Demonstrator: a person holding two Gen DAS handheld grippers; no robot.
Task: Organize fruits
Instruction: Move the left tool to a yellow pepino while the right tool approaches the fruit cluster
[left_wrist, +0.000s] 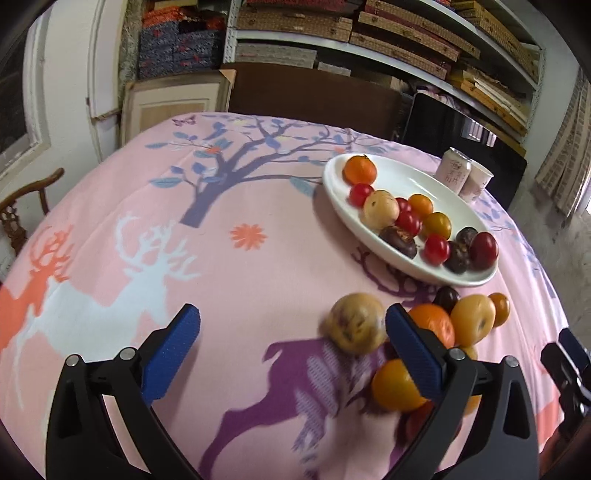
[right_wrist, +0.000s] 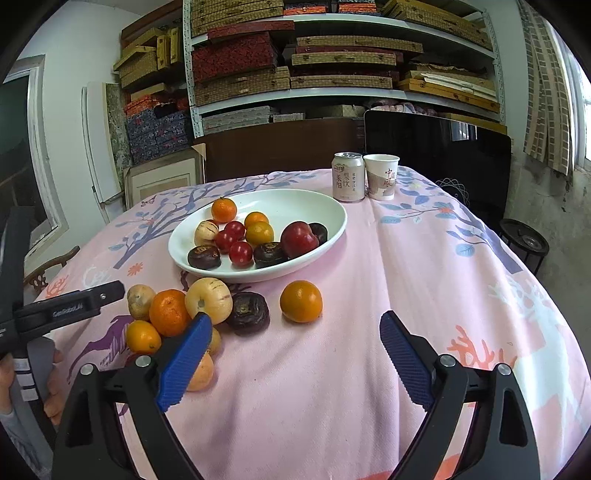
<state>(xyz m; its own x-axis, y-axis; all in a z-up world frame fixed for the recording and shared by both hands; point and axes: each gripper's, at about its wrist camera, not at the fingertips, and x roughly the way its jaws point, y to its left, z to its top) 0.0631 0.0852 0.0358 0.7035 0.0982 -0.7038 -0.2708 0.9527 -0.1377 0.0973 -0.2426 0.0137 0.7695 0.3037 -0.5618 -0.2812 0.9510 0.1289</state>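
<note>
A: Report the state of each gripper.

B: The left gripper (left_wrist: 291, 325) has its jaws spread wide and holds nothing; only the pink tabletop (left_wrist: 236, 280) cloth lies between its blue pads. The right gripper (right_wrist: 295, 332) is likewise wide open and empty, with bare cloth between its pads.

A: Identify the container and its contents.

B: One white plate (right_wrist: 325, 236) stands ahead of the right gripper, slightly to its left. It holds a tangerine (right_wrist: 224, 209) at the far rim, a pale striped fruit (right_wrist: 206, 232), three cherry tomatoes (right_wrist: 241, 253), two small yellow-orange fruits (right_wrist: 259, 233), a large red fruit (right_wrist: 299, 239) and three dark brown-purple fruits (right_wrist: 204, 257). The right half of the plate is bare.

A: Locate the fruit outside the plate.

B: A loose cluster (right_wrist: 173, 314) lies on the tabletop between the plate and the right gripper's left finger, touching that finger's tip. It includes an orange tangerine, two pale fruits, a dark fruit (right_wrist: 248, 308) and small yellow-orange fruits. A single orange fruit (right_wrist: 301, 301) sits apart, just ahead of the gap between the right gripper's pads. In the left wrist view, the same cluster sits beside and behind the left gripper's right finger; one pale spotted fruit (left_wrist: 354, 323) lies just inside that finger.

A: Other containers?

B: A drink can (right_wrist: 347, 177) and a paper cup (right_wrist: 382, 176) stand upright, side by side, beyond the plate. Their contents cannot be determined.
</note>
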